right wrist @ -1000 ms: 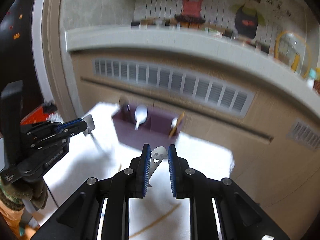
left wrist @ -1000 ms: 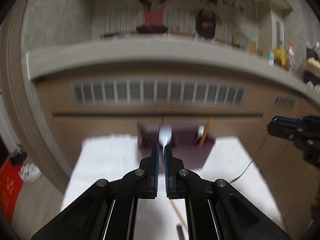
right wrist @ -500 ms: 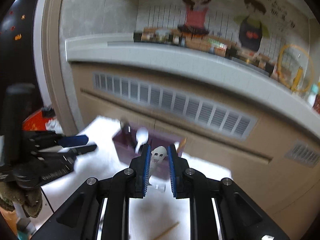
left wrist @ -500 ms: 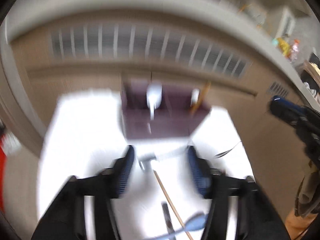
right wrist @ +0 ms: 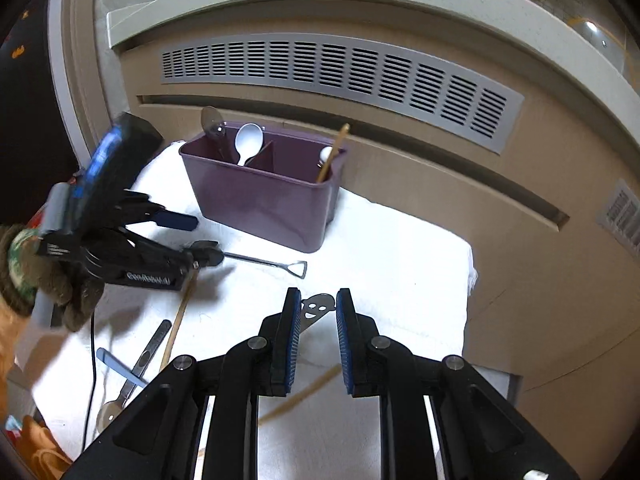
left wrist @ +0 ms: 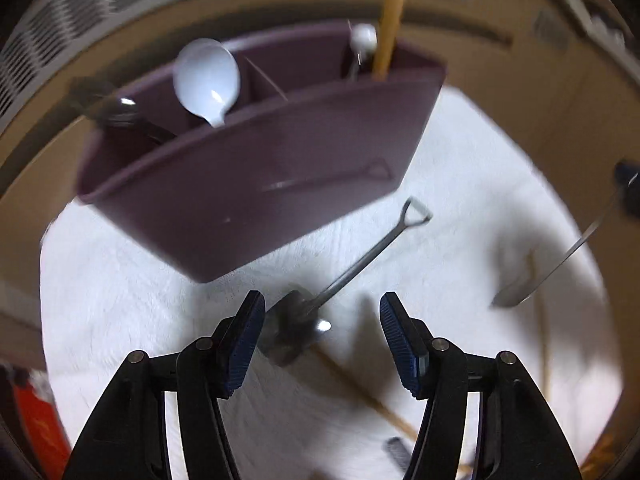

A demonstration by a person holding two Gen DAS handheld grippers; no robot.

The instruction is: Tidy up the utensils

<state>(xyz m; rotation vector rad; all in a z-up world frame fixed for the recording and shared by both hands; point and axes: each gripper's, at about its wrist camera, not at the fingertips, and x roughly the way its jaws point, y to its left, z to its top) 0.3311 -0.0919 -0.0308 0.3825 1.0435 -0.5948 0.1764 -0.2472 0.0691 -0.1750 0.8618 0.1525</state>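
Observation:
A purple utensil caddy (right wrist: 264,196) stands on a white cloth (right wrist: 392,264); it also shows in the left wrist view (left wrist: 256,176). It holds a white spoon (left wrist: 208,80), a dark metal spoon (left wrist: 120,112) and a wooden chopstick (left wrist: 386,28). My left gripper (left wrist: 322,334) is open, low over a shovel-handled metal spoon (left wrist: 360,260) lying on the cloth. My right gripper (right wrist: 318,340) is shut on a smiley-face metal utensil (right wrist: 316,306), held above the cloth.
Loose on the cloth lie a chopstick (right wrist: 178,320), a metal spoon (right wrist: 136,368) and a blue-handled utensil (right wrist: 120,366). A beige cabinet with a vent grille (right wrist: 340,76) rises behind the cloth. The cloth's right edge (right wrist: 468,272) drops off.
My left gripper opened and dropped down toward the shovel-handled spoon on the cloth. My right gripper stayed shut on the smiley utensil and moved back from the caddy.

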